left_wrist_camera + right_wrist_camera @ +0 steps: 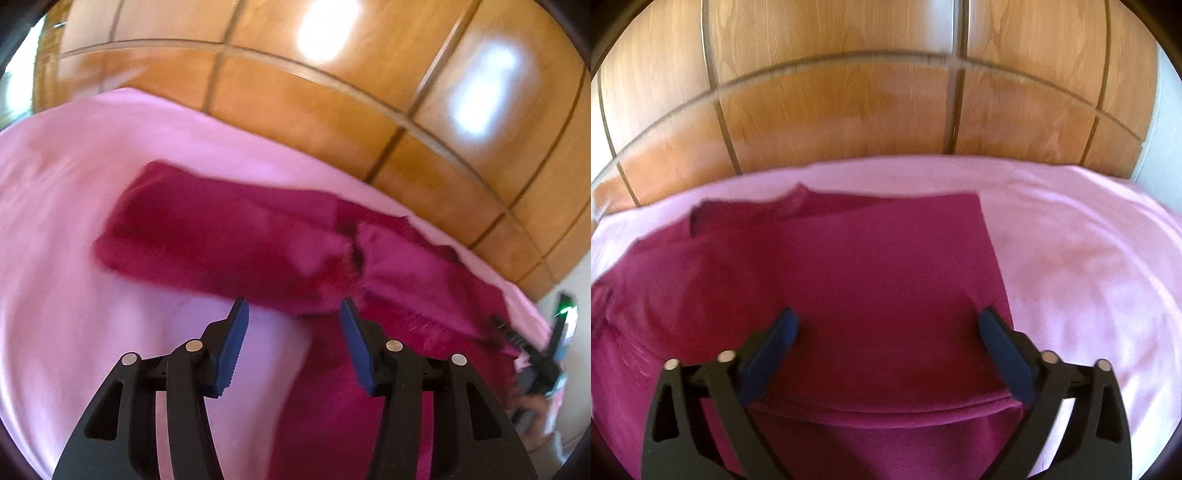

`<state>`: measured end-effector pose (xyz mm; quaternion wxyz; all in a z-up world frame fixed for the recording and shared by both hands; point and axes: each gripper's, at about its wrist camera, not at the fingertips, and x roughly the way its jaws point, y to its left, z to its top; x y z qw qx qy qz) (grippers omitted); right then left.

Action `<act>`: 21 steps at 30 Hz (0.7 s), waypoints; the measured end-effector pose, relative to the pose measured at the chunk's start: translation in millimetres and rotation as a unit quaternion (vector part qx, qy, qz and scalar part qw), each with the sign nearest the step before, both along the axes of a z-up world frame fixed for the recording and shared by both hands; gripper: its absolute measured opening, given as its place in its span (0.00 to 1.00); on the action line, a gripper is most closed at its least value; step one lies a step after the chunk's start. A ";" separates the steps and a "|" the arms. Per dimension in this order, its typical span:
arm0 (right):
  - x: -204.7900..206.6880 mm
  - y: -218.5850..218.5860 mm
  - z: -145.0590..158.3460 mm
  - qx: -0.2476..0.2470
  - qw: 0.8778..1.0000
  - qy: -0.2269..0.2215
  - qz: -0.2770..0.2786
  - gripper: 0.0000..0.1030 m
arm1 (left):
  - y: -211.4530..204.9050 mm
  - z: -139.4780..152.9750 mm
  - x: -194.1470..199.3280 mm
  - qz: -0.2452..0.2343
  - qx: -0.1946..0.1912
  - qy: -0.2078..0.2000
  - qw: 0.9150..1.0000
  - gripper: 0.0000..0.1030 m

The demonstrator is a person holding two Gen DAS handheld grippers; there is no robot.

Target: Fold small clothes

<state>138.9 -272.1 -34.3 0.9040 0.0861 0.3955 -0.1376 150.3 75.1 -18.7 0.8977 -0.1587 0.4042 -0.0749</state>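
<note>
Left wrist view: a magenta garment (229, 236) of soft, slightly fuzzy knit lies across a pale pink sheet (66, 206), one long sleeve stretched flat to the left with a squared cuff end. No brand, label or lettering can be read on anything in either view. Behind the sheet stands glossy orange-brown wood panelling (332, 110), divided into rectangles by dark grooves and carrying two bright window reflections. The left gripper (293, 312) hovers at the sleeve's near edge, its black plastic arms ending in blue ribbed pads (234, 347) spread apart, holding nothing. At the far right edge the right gripper (532, 354), blurred, appears over the garment, a hand (532, 406) behind it.

Right wrist view: the garment's body (886, 280) lies flat on the same pink sheet (1071, 258), its right side folded inward to a straight, crisp edge, with a doubled hem running across the near side. The collar area is rumpled at the upper left. The right gripper (886, 323) sits low over the folded panel, its dark blue pads (1008, 354) opened wide and empty; whether they touch the cloth cannot be told. Wood panelling (842, 103) fills the background, matte here, with visible grain.
</note>
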 end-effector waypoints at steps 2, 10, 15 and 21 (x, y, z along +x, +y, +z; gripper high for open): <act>1.6 24.5 14.6 0.063 0.996 -0.021 0.054 0.86 | 6.8 -6.7 -6.0 0.013 0.008 0.007 1.000 0.49; 48.3 176.2 -12.3 0.369 0.881 0.090 0.283 0.80 | 32.8 -22.7 -25.3 0.033 -0.001 0.020 0.999 0.49; 84.5 218.3 -36.6 0.360 0.896 0.108 0.236 0.79 | 49.5 -26.2 -28.0 0.046 -0.014 0.024 0.999 0.49; 98.1 232.4 -10.2 0.275 0.925 0.092 0.248 0.05 | 60.7 -26.9 -22.5 0.066 -0.032 0.025 0.997 0.55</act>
